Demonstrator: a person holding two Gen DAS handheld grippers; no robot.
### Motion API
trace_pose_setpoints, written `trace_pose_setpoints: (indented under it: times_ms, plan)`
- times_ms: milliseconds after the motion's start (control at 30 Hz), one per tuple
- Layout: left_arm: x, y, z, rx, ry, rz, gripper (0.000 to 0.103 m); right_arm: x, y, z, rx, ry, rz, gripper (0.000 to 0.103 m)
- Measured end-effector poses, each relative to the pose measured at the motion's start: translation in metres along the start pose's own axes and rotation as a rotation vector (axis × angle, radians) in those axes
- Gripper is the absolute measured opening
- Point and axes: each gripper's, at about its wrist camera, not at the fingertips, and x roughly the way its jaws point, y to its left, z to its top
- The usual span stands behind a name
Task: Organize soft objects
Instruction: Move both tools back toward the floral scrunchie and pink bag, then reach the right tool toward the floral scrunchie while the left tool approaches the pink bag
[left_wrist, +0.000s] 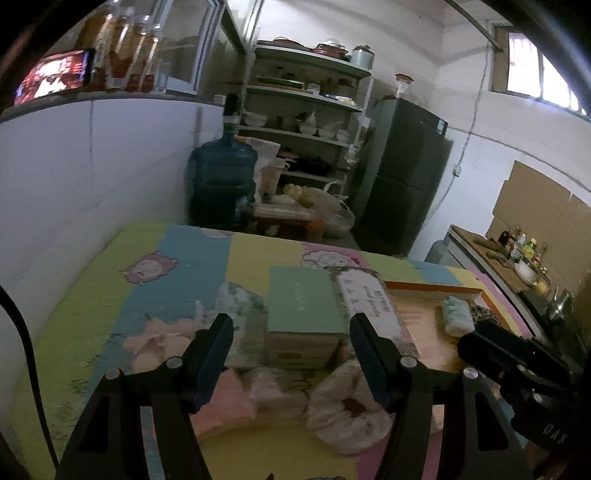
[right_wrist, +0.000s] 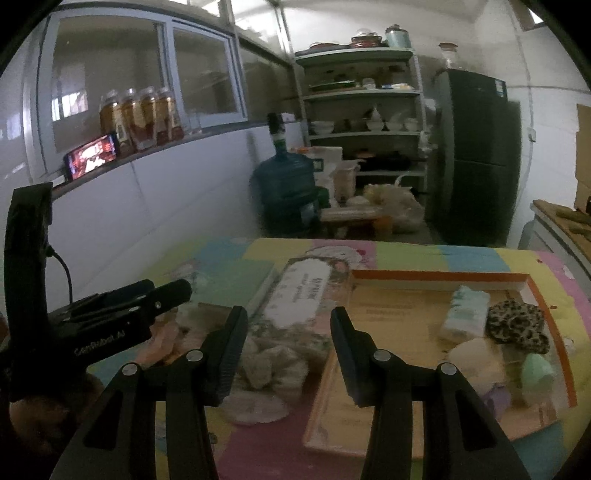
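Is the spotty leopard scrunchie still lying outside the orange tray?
No, the leopard scrunchie lies inside the orange-rimmed tray, beside the other soft things already put there.

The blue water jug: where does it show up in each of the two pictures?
Left wrist view: the blue water jug stands centre-left, beyond the table's far edge.
Right wrist view: the jug stands near the centre, against the white wall.
Shared landmark: the dark fridge, right of the jug.

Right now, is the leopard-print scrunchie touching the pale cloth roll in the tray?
Touching. The right wrist view shows the leopard-print scrunchie overlapping the edge of the pale cloth roll, with no tray floor visible between them.
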Motion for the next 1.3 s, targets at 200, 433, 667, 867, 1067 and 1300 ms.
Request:
trace_pose_setpoints:
  times_ms: [200, 433, 667, 867, 1067, 1300]
  plan:
    - [-0.004, 0.029, -0.001, -0.043, -0.004, 0.017, 0.065, 0.01, 0.016, -0.005, -0.013, 0.029, 0.013, 0.048]
    - [-0.007, 0.065, -0.007, -0.103, -0.002, 0.038, 0.065, 0.026, 0.029, -0.02, -0.021, 0.083, 0.029, 0.048]
    - [-0.004, 0.094, -0.016, -0.152, 0.017, 0.052, 0.065, 0.047, 0.038, -0.042, 0.021, 0.14, 0.024, 0.072]
    - [-0.006, 0.116, -0.025, -0.18, 0.024, 0.054, 0.065, 0.061, 0.053, -0.059, -0.012, 0.183, -0.005, 0.072]
    - [-0.006, 0.125, -0.036, -0.13, 0.049, -0.019, 0.065, 0.073, 0.051, -0.07, -0.002, 0.209, -0.115, 0.072]
    - [-0.003, 0.115, -0.051, 0.012, 0.079, -0.128, 0.065, 0.081, 0.06, -0.073, -0.039, 0.21, -0.157, 0.078]
